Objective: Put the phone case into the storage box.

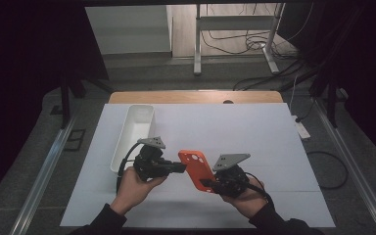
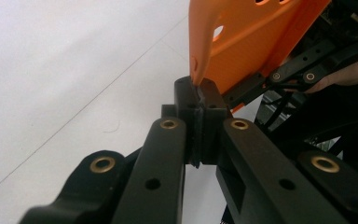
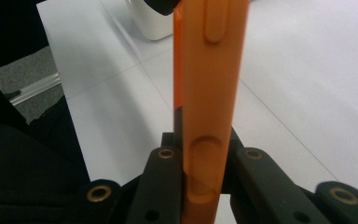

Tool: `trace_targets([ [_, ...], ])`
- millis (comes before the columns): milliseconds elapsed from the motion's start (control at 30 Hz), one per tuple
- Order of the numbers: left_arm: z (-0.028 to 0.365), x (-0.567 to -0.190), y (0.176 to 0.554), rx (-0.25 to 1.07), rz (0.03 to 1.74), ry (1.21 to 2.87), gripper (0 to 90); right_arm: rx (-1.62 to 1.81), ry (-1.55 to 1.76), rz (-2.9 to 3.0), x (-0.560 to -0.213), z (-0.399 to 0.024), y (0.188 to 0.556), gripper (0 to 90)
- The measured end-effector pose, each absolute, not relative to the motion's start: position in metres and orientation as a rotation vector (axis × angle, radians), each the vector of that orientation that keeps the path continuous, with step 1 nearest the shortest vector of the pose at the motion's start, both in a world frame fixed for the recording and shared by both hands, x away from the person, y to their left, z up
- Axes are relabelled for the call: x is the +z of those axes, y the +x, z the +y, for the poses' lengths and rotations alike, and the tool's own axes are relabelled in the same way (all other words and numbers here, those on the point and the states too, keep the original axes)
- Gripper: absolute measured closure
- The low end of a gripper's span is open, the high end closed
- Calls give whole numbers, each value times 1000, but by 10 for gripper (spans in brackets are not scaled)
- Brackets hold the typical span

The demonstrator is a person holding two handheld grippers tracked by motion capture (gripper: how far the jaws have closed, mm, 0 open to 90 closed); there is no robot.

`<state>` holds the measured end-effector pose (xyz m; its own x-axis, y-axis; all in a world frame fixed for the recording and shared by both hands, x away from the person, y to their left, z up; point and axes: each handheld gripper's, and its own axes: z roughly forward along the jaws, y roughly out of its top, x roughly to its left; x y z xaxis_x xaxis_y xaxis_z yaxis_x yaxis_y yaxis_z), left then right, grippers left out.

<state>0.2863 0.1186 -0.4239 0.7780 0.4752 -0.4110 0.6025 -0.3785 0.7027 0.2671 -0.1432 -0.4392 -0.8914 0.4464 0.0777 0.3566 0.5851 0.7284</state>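
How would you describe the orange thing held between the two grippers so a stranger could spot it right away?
Start at the white sheet covering the table, then look near its front edge, right of the long white bin. There, held above the sheet between the left gripper and right gripper, is the orange phone case, the only brightly coloured thing, with cut-out holes.

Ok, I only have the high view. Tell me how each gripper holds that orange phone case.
Observer: The right gripper is clamped on the narrow side edge of the orange plastic phone case; its jaws press both faces.
Operator: Now the left one.
Observer: The left gripper pinches just the case's corner rim, jaws nearly closed.
Operator: Give me the case's orientation.
Observer: In the left gripper view its hollow inner side, with cutout holes, shows.
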Motion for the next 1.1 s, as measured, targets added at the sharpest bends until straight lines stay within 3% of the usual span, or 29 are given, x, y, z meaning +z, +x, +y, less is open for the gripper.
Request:
trace_targets([
  [200, 116, -423, 285, -161, 822, 2048, 896, 1206, 679, 2687, -441, -141, 267, 766],
  [367, 111, -423, 283, -163, 839, 2059, 896, 1212, 696, 2673, -442, -140, 267, 653],
  [733, 114, -425, 285, -139, 890, 2050, 895, 1226, 718, 2666, -446, -134, 266, 285],
  [967, 119, -426, 287, -119, 907, 2054, 895, 1242, 763, 2656, -446, -139, 268, 180],
  [1100, 121, -426, 287, -97, 904, 2060, 894, 1251, 789, 2691, -449, -142, 271, 63],
])
